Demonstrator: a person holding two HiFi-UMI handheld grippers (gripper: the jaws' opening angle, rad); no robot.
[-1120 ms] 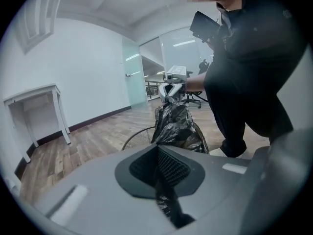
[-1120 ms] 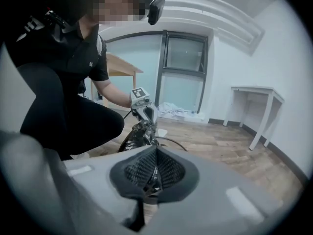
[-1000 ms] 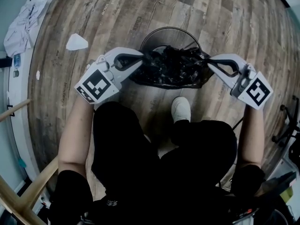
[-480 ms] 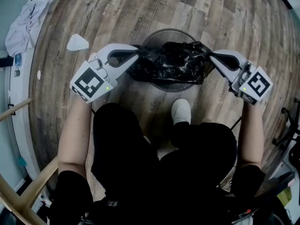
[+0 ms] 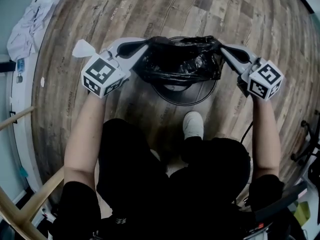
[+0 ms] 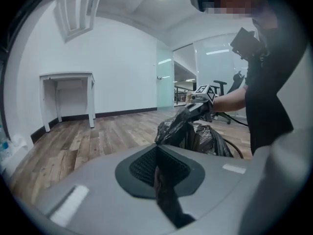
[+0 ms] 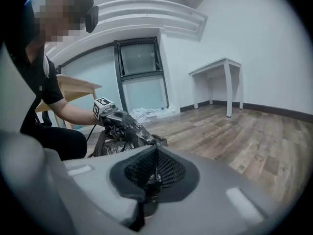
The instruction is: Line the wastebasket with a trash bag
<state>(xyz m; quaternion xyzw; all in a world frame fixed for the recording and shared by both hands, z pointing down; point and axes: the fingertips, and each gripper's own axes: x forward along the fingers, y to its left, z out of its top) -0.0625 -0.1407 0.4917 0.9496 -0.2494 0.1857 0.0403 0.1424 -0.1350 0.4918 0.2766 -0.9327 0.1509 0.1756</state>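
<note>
A black trash bag [image 5: 180,61] hangs stretched between my two grippers above a round black wire wastebasket [image 5: 186,95] on the wood floor. My left gripper [image 5: 149,43] is shut on the bag's left edge; in the left gripper view a strip of black film [image 6: 165,199] is pinched in the closed jaws. My right gripper [image 5: 219,46] is shut on the bag's right edge, with film [image 7: 150,180] caught between its pads. The bag covers the far half of the basket's mouth. Each gripper view shows the bag [image 6: 191,129] [image 7: 124,131] and the other gripper beyond it.
A white scrap [image 5: 82,47] lies on the floor beside the left gripper. The person's white shoe [image 5: 193,125] stands just short of the basket. A cloth heap [image 5: 24,29] lies at the far left, a white table [image 6: 68,77] by the wall, and an office chair [image 6: 222,89] behind.
Both grippers have carried the bag away from the person, from the basket's near side to over its far half. Both have rolled, so their marker cubes now face more upward.
</note>
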